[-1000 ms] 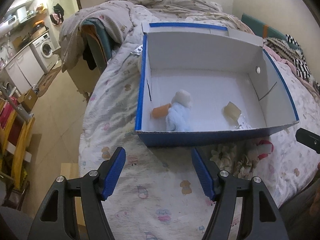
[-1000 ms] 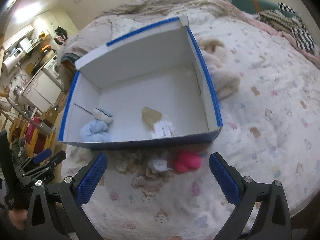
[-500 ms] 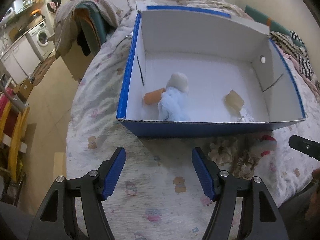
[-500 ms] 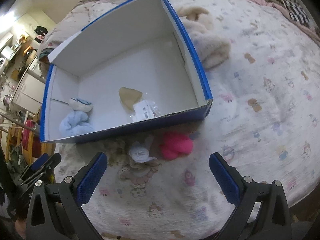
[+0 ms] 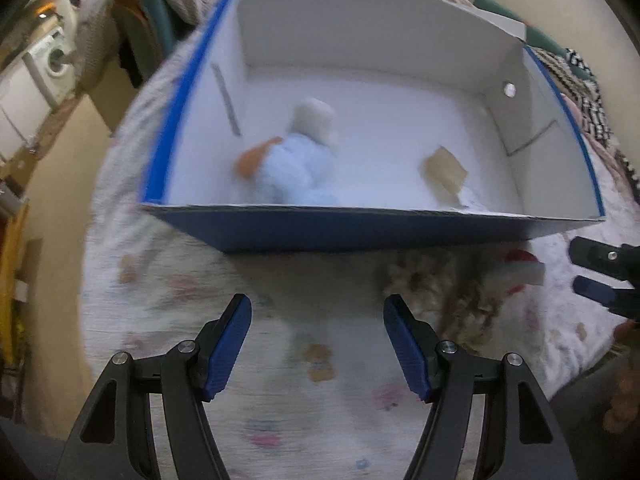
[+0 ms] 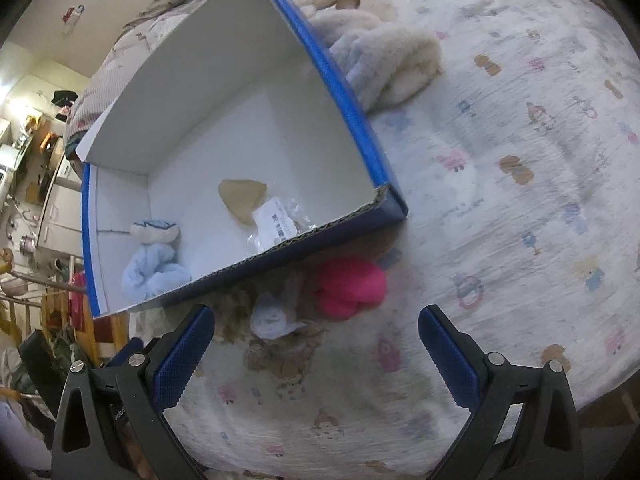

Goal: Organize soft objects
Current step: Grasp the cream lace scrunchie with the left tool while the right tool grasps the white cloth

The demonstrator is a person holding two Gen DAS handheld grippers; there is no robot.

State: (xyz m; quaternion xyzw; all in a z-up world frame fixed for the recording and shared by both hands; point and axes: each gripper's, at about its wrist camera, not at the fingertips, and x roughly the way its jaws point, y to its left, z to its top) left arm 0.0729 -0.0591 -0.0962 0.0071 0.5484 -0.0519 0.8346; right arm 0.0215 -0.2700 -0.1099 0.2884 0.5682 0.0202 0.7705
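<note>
Bedding with a cartoon print carries one blue box, which holds one pale blue soft toy, one tan pad and one clear packet. Outside, by the box's front wall, one pink plush, one white piece and one beige frilly piece remain, so the task appears about half complete. Left gripper and right gripper both hover with fingers apart, holding nothing.

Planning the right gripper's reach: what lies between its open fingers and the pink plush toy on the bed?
In the right wrist view, only bare printed bedsheet separates the right gripper from the pink plush toy; a white fabric bundle lies just left.
</note>
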